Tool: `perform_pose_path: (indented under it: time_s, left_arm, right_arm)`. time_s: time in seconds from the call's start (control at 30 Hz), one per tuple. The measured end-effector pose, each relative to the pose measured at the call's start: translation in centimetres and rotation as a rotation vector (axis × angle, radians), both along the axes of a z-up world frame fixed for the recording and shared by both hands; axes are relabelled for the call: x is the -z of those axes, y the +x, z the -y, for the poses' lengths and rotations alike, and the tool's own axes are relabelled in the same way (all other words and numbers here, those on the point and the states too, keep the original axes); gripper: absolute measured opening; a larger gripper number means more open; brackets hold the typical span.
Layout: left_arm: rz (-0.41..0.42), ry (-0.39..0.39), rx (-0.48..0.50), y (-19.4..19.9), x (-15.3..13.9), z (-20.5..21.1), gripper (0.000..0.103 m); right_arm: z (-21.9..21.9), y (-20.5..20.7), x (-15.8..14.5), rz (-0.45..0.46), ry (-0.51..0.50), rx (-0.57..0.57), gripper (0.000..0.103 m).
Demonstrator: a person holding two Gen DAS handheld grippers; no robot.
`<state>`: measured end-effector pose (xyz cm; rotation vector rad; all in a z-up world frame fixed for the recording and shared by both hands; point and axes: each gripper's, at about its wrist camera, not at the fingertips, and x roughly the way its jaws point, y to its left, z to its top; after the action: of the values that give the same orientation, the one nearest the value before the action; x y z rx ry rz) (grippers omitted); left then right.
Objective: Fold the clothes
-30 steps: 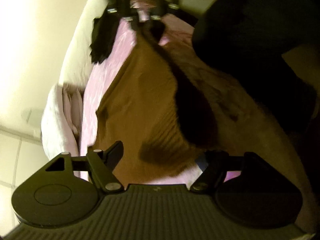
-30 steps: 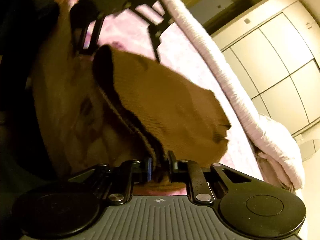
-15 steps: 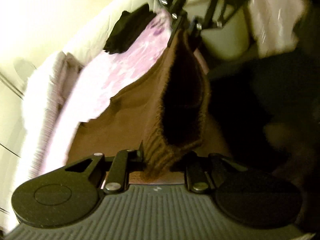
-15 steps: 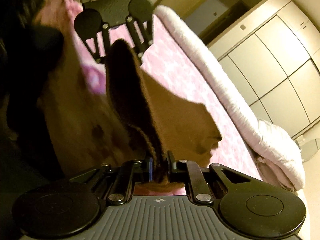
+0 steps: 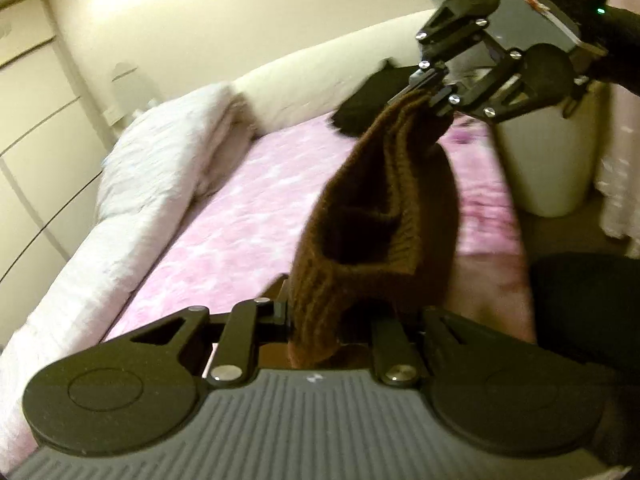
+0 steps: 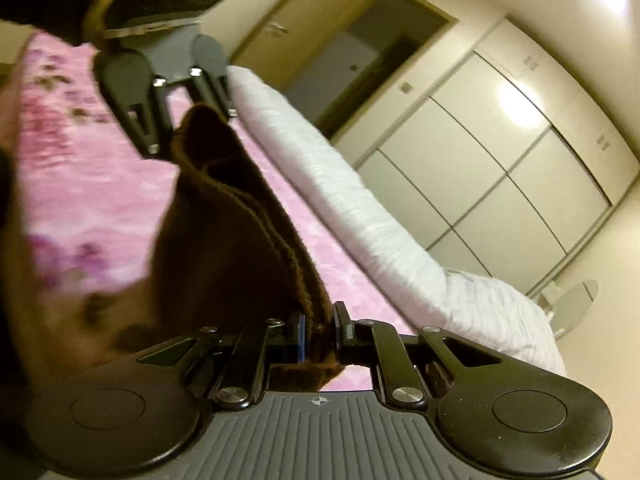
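A brown knitted garment (image 5: 372, 216) hangs stretched between my two grippers, lifted above the pink bed (image 5: 240, 216). My left gripper (image 5: 326, 316) is shut on one end of its ribbed edge. My right gripper (image 6: 320, 330) is shut on the other end. In the left wrist view the right gripper (image 5: 430, 92) shows at upper right, pinching the fabric. In the right wrist view the left gripper (image 6: 192, 116) shows at upper left, with the garment (image 6: 232, 232) sagging between us.
A rolled white duvet (image 5: 160, 168) runs along the bed's far side, with a dark garment (image 5: 368, 96) near the headboard. A pale bin (image 5: 548, 160) stands beside the bed. White wardrobe doors (image 6: 500, 160) and a doorway (image 6: 360, 60) line the wall.
My left gripper went from open above the spread garment to shut on its edge. Both grippers have lifted the garment off the bed and tilted upward.
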<state>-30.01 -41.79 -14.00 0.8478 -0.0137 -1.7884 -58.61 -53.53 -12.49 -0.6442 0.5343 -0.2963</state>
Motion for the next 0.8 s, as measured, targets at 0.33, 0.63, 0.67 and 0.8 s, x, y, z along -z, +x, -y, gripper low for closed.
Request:
perform_pose_path:
  time_s: [0.33, 0.63, 0.67, 0.8]
  left_arm:
    - [-0.178, 0.177, -0.196, 11.0, 8.2, 12.9, 0.018]
    - [-0.353, 0.23, -0.296, 15.7, 15.1, 15.2, 0.032]
    - [-0.368, 0.22, -0.305, 16.2, 15.0, 15.0, 0.032]
    - [-0.415, 0.224, -0.381, 16.0, 15.1, 16.8, 0.039]
  right_arm:
    - [14.5, 13.2, 7.4, -0.098, 0.152, 0.055, 0.012]
    - [22.2, 16.4, 13.8, -0.094, 0.429, 0.161, 0.014]
    - [22.5, 16.2, 13.4, -0.075, 0.444, 0.169, 0.014]
    - [22.5, 17.0, 12.1, -0.058, 0.493, 0.19, 0.017]
